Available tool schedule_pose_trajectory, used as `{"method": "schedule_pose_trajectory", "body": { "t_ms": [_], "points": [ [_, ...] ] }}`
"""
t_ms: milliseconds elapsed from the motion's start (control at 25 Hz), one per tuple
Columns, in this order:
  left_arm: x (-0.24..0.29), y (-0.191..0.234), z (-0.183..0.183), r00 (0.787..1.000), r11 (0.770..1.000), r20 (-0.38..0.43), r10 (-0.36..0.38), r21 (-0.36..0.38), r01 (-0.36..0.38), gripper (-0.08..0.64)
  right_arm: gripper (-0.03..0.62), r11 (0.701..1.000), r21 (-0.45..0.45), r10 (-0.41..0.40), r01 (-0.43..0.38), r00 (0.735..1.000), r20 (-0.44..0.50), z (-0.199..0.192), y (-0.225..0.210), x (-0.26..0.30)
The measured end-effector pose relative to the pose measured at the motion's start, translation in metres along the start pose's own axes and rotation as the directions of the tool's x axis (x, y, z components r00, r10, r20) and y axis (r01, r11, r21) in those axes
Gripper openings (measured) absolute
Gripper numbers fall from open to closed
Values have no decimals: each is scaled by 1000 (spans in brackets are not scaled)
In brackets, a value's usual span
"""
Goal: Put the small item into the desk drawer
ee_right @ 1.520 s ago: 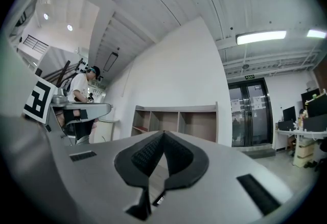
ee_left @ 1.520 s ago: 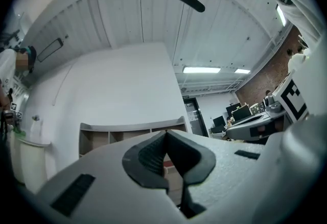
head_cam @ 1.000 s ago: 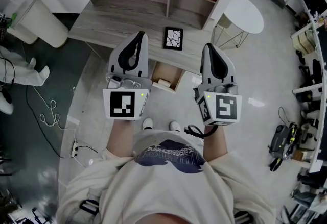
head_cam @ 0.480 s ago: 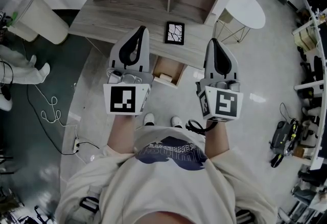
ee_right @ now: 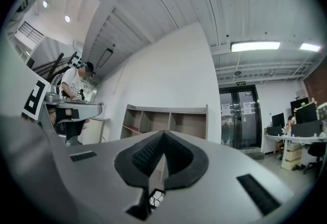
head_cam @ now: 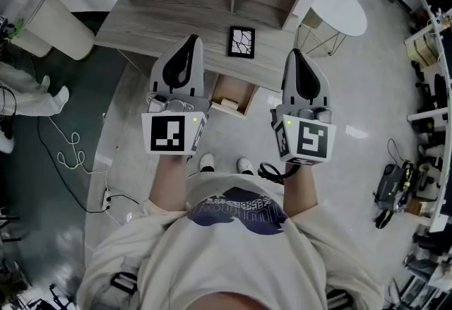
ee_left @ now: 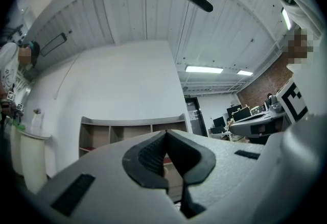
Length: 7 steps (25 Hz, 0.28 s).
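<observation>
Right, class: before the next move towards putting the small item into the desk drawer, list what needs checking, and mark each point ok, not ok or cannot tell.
1. The desk drawer is pulled open: ok.
2. The small black patterned item lies uncovered on the desk: ok.
3. The left tongs are open, ready to grasp: not ok, they are shut and empty.
4. The right tongs are open, ready to grasp: not ok, they are shut and empty.
5. The drawer has room beside the pale object lying in it: cannot tell.
</observation>
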<state>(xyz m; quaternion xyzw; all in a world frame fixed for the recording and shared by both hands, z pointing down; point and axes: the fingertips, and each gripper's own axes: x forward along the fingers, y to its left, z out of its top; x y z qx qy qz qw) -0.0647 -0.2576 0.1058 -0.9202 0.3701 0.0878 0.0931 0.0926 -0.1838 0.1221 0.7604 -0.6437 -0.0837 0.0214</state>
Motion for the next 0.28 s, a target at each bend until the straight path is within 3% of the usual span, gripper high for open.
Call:
{"method": "schedule_pose_trajectory", "body": {
  "t_ms": [280],
  "points": [
    [0, 1, -2, 1000, 1000, 3, 15, -6, -15, 8, -3, 1000, -13, 7, -7, 1000, -7, -4, -2, 0]
  ]
}}
